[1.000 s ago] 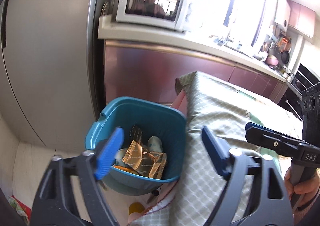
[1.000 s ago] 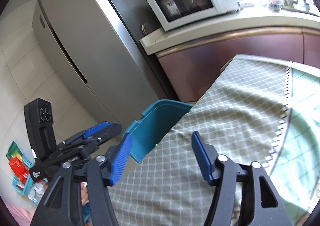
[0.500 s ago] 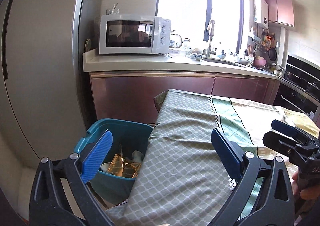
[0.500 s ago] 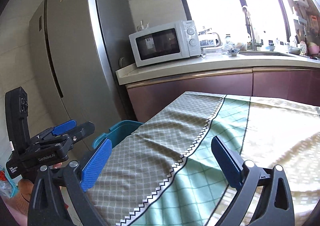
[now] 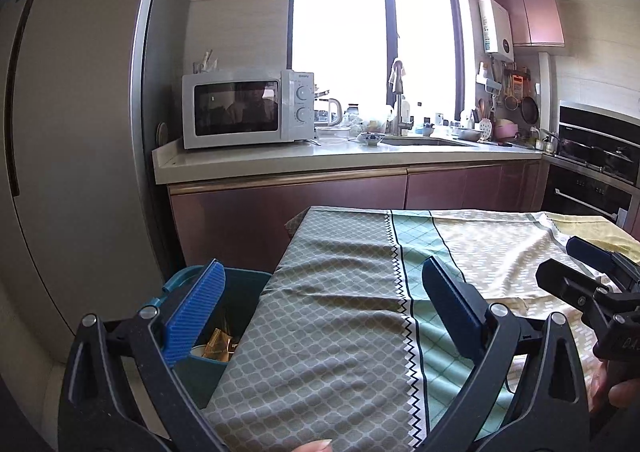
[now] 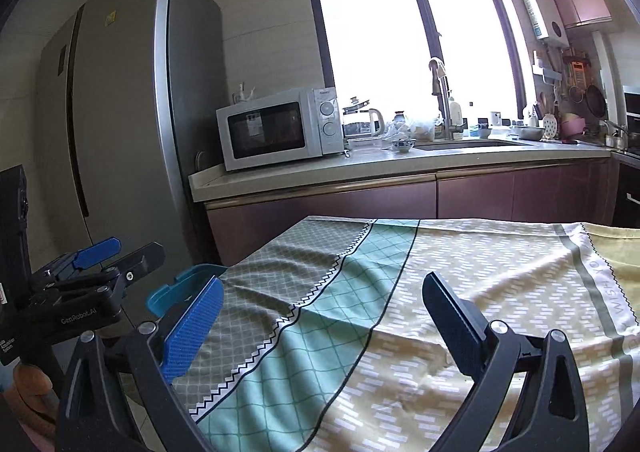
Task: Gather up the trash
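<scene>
A teal trash bin point(image 5: 240, 284) stands on the floor at the table's left end, with gold wrappers point(image 5: 218, 346) inside; its rim also shows in the right wrist view point(image 6: 180, 288). My left gripper point(image 5: 320, 312) is open and empty, above the table's left end beside the bin. My right gripper point(image 6: 320, 320) is open and empty over the tablecloth. The left gripper shows at the left of the right wrist view point(image 6: 116, 256), and the right gripper at the right of the left wrist view point(image 5: 576, 264).
The table carries a patterned grey, green and yellow cloth point(image 6: 460, 292). A tall steel fridge point(image 5: 80, 131) stands at left. Behind is a counter point(image 5: 320, 159) with a microwave point(image 5: 248, 107), sink and dishes. An oven point(image 5: 592, 171) is at right.
Both grippers have lifted and tilted up from looking down at the bin to looking level across the table toward the counter. Both stay open and empty.
</scene>
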The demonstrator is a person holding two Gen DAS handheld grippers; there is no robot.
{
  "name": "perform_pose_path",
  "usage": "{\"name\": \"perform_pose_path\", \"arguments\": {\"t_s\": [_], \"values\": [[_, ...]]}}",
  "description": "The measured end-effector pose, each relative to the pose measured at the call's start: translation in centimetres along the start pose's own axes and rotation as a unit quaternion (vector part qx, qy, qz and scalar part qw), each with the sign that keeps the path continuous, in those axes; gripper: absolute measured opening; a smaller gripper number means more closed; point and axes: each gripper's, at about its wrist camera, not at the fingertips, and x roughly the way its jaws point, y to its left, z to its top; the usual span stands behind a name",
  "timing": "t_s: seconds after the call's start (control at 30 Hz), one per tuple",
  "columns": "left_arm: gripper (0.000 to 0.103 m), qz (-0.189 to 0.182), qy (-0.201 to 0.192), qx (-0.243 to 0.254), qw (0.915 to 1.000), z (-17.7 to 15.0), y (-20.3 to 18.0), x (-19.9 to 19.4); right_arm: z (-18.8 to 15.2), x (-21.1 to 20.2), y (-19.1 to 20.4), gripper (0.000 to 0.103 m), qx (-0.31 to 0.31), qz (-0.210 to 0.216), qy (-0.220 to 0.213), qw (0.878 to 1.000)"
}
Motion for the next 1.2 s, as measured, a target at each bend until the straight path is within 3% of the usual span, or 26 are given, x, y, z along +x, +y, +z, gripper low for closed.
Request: {"name": "perform_pose_path", "arguments": {"t_s": [0.4,1.2], "values": [[0.097,-0.006,-0.012,0.002,0.9999,0.1,-1.2,-0.8,-0.1,-2.6,-0.3,0.096,-0.011,-0.03,-0.037,0.999],[0.097,0.009,-0.029,0.008,0.9995,0.3,-1.8,-1.3,0.2,-4.3,-0.6,0.096,-0.016,-0.051,-0.055,0.997]]}}
